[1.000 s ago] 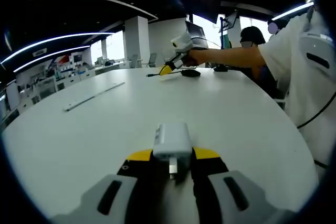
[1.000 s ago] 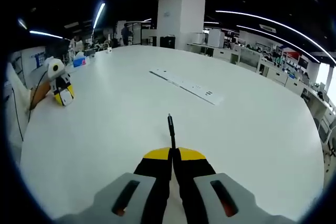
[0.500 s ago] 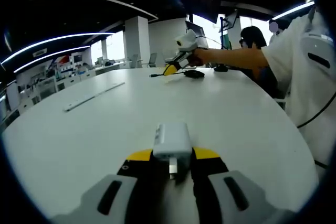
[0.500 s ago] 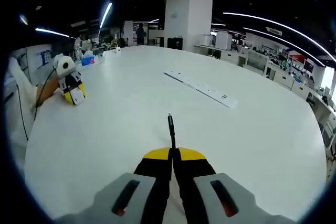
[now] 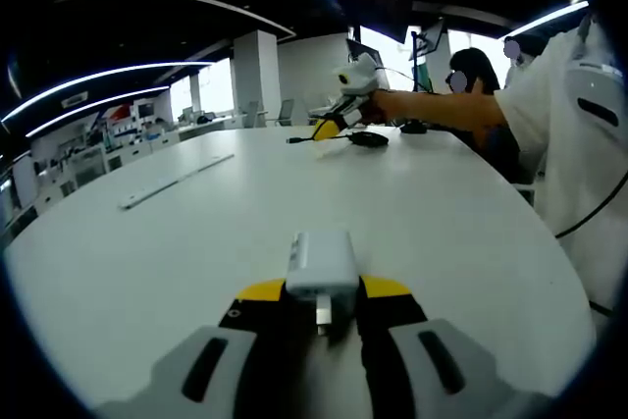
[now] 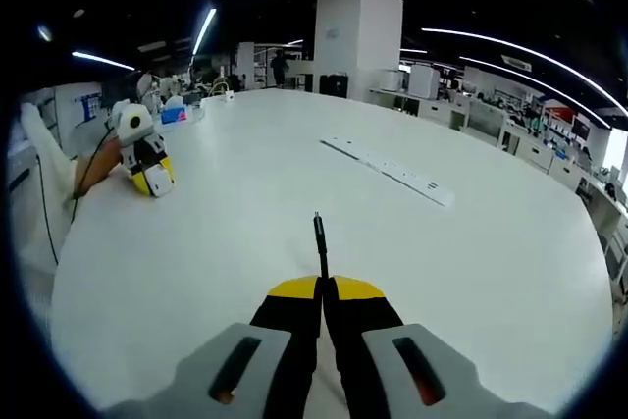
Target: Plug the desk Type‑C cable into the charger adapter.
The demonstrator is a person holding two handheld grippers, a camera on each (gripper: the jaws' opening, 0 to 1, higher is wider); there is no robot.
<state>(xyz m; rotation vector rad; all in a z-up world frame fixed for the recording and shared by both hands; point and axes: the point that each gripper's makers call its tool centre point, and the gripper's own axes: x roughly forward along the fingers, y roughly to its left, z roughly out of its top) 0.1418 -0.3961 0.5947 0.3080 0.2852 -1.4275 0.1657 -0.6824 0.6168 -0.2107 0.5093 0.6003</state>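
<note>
A white charger adapter stands between the jaws of my left gripper, which is shut on it just above the white table. My right gripper is shut on the black Type-C cable plug, whose tip points forward over the table. In the left gripper view the right gripper hangs far across the table, the plug sticking out to its left. In the right gripper view the left gripper sits far off at the left with the adapter at its tip.
A long white power strip lies on the table. A dark rounded object rests near the right gripper. A person in a white shirt stands at the table's right edge, and another person sits behind.
In the left gripper view the right gripper with the plug has drifted rightwards over the far table. The right gripper view has panned, so the scene slid right. The left gripper holds still.
</note>
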